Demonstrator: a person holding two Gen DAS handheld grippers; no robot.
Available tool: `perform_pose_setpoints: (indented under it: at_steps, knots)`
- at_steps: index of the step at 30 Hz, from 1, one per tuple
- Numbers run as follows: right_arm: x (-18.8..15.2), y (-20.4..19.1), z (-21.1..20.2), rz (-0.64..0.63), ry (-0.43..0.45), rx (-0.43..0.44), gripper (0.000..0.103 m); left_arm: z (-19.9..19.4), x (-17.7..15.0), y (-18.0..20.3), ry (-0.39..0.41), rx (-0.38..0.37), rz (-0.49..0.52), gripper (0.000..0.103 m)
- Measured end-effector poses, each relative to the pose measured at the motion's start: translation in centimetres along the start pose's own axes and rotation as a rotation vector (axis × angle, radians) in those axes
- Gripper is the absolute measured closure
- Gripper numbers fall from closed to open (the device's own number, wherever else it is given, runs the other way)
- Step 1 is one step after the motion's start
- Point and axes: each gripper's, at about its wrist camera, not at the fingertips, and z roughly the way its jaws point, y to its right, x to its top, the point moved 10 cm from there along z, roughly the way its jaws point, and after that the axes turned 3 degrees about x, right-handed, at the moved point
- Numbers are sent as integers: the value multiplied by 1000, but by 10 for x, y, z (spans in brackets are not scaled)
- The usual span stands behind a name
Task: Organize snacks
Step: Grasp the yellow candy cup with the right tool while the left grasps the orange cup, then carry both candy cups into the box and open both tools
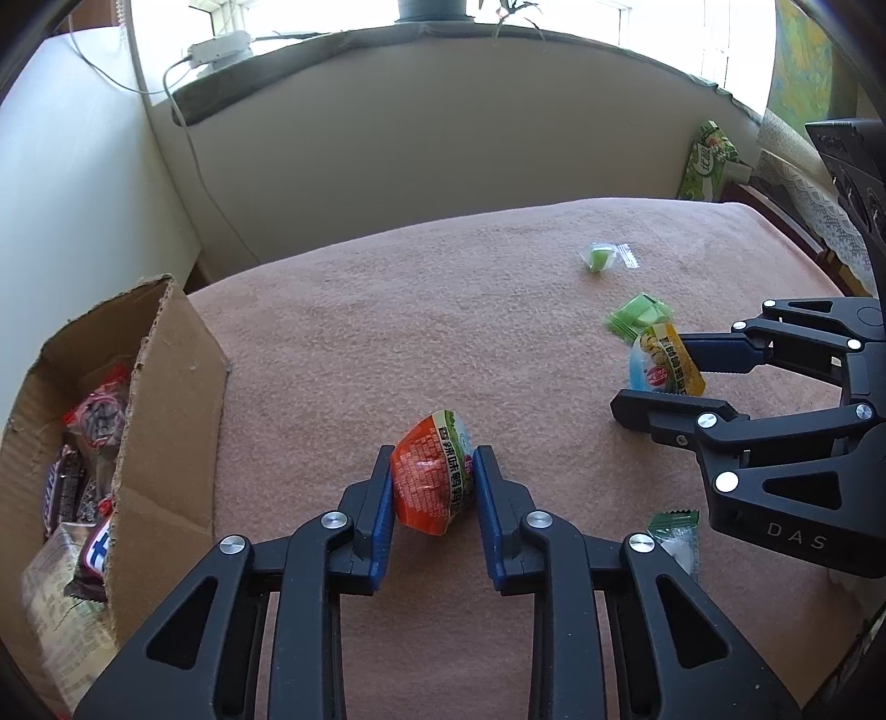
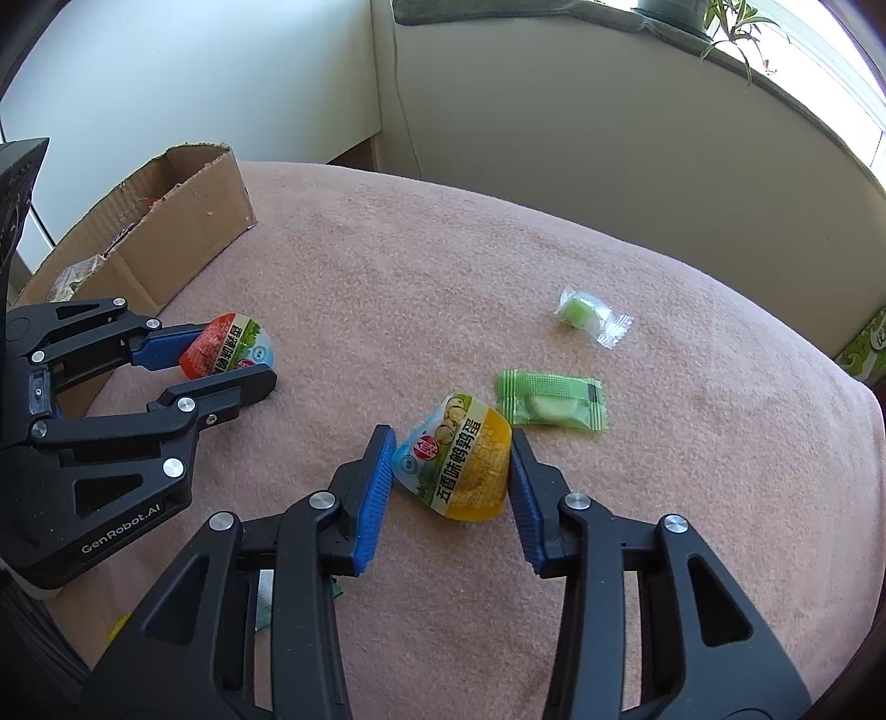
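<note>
Progress: partly done by the look of it; brown torn-edged cardboard box (image 1: 166, 410) at left of the left-wrist view already holding several wrapped snacks, five pieces left out on the cloth.
Surface: worktop under a pink fleecy cloth (image 2: 421, 266), box at its far left edge in the right-wrist view.
Room: pale wall and a bright windowsill with a potted plant (image 2: 731, 27) at upper right; green printed carton (image 1: 709, 166) beyond the far right edge.
Left gripper (image 1: 433, 476): nearly closed, blue pads pressing both sides of an orange-red sealed snack cup (image 1: 432, 471), lower centre.
Right gripper (image 2: 451, 471): partly closed around a yellow-and-blue sealed snack cup (image 2: 459, 465); left pad touching, right pad just beside, grip not yet firm.
Still loose: flat green foil sachet (image 2: 548, 399) just beside the yellow cup; clear-wrapped green sweet (image 2: 587, 313) farther up right; green-and-white sachet (image 1: 675, 537) at lower right, near the left gripper.
</note>
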Motion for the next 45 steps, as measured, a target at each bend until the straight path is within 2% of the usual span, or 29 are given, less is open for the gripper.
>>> perform_pose_setpoints:
  at_steps: [3, 16, 25, 35, 45]
  knots:
    - [-2, 2, -5, 8, 6, 1, 62, -4, 2, -1, 12, -7, -7, 84]
    - [-2, 5, -26, 19, 42, 5, 63, -23, 8, -9, 50, -65, -68, 84]
    - [3, 4, -47, 25, 86, 13, 63, -61, 26, -19, 155, -68, -84, 84]
    - [25, -31, -75, -21, 143, 41, 63, -90, 39, -75, 247, -13, -178, 84]
    - [47, -83, -80, -82, 173, 85, 63, -102, 34, -130, 286, 44, -267, 84]
